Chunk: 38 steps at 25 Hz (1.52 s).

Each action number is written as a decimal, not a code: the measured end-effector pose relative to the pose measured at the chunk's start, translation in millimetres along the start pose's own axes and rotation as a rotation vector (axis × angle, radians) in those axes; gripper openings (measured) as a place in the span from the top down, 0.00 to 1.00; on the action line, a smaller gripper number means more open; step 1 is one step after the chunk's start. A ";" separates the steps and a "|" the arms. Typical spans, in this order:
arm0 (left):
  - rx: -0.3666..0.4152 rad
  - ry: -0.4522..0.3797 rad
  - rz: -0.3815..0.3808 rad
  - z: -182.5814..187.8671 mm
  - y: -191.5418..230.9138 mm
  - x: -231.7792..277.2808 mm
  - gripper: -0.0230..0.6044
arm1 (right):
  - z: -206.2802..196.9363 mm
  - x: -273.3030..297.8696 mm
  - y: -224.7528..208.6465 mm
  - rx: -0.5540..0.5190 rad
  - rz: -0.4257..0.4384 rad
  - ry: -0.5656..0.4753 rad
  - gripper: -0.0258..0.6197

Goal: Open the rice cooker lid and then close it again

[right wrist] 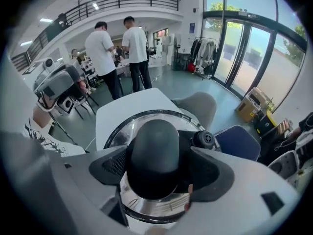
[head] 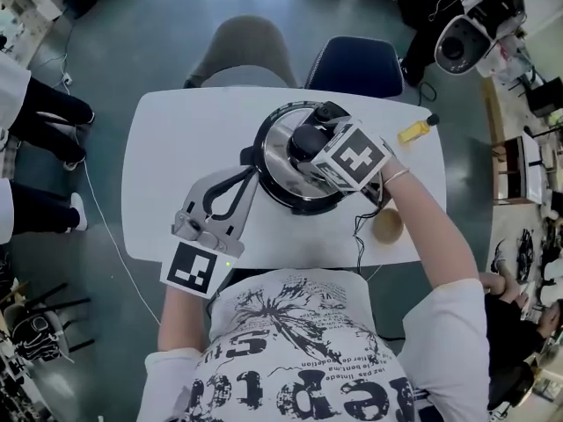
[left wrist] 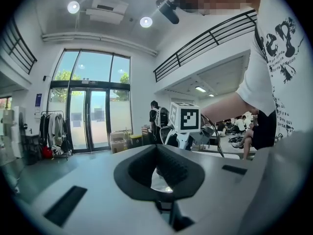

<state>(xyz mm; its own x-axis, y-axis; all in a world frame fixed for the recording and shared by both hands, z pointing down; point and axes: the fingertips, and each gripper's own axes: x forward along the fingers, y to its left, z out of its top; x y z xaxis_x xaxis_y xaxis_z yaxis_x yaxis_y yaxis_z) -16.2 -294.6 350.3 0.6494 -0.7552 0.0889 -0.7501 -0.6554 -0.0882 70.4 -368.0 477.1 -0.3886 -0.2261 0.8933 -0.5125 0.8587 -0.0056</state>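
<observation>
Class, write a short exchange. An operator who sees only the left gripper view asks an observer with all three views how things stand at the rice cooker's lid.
Operator: What is the right gripper doing?
Observer: It has the lid's black knob between its jaws, and the pads look pressed against both sides.
Operator: Is the lid up?
Observer: No. The head view shows it sitting flat on the rice cooker.
Operator: Where do my own tips point?
Observer: The left gripper has its tips at the cooker's left side, above the white table.
</observation>
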 end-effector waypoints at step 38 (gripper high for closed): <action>0.030 -0.064 0.035 25.3 4.6 -37.7 0.94 | 36.8 -30.9 25.1 0.083 -0.037 0.031 0.51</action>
<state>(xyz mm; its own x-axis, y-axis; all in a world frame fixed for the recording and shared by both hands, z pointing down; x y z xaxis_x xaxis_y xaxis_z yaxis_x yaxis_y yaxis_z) -41.0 -269.4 321.4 0.6300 -0.7763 0.0222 -0.7692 -0.6277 -0.1199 41.4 -356.4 432.7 -0.3447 -0.2414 0.9072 -0.5886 0.8084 -0.0086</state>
